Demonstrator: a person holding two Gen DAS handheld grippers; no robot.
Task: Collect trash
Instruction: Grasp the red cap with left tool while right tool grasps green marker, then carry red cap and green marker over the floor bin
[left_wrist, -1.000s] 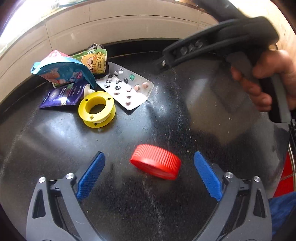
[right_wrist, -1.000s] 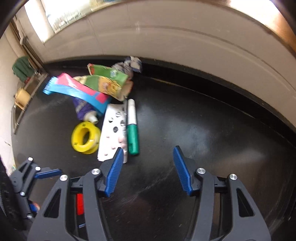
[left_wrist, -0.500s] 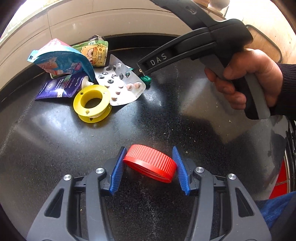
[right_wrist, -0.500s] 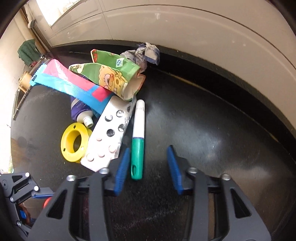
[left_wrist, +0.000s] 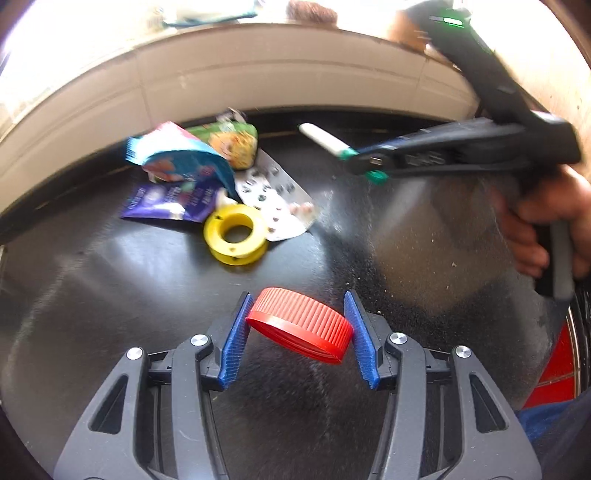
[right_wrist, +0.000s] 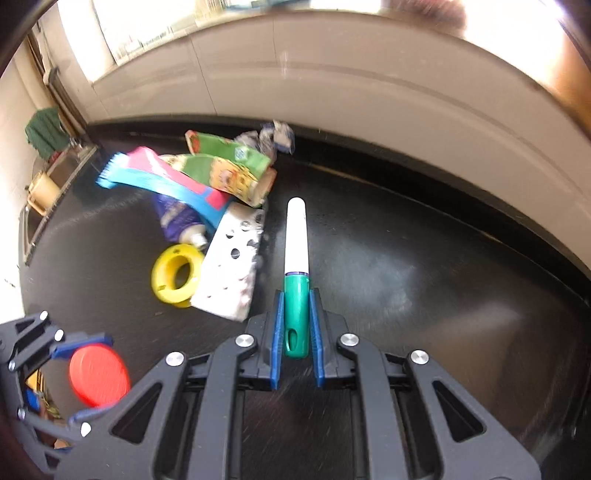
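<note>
Left tool clamps a ribbed red plastic bottle cap edge-on for a firm hold, while the right tool is closing on a green-capped white marker; both are clear of the black table, wrappers far left.

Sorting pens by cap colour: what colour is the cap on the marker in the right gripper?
Green, on a white barrel; the marker shows best in the right wrist view.

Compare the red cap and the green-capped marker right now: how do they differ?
The red cap is flat, round and ribbed; the marker is long and slim. The cap sits crosswise in the left gripper; the marker points forward from the right gripper, whose jaws are closing on its green end. Both are gripped.
</note>
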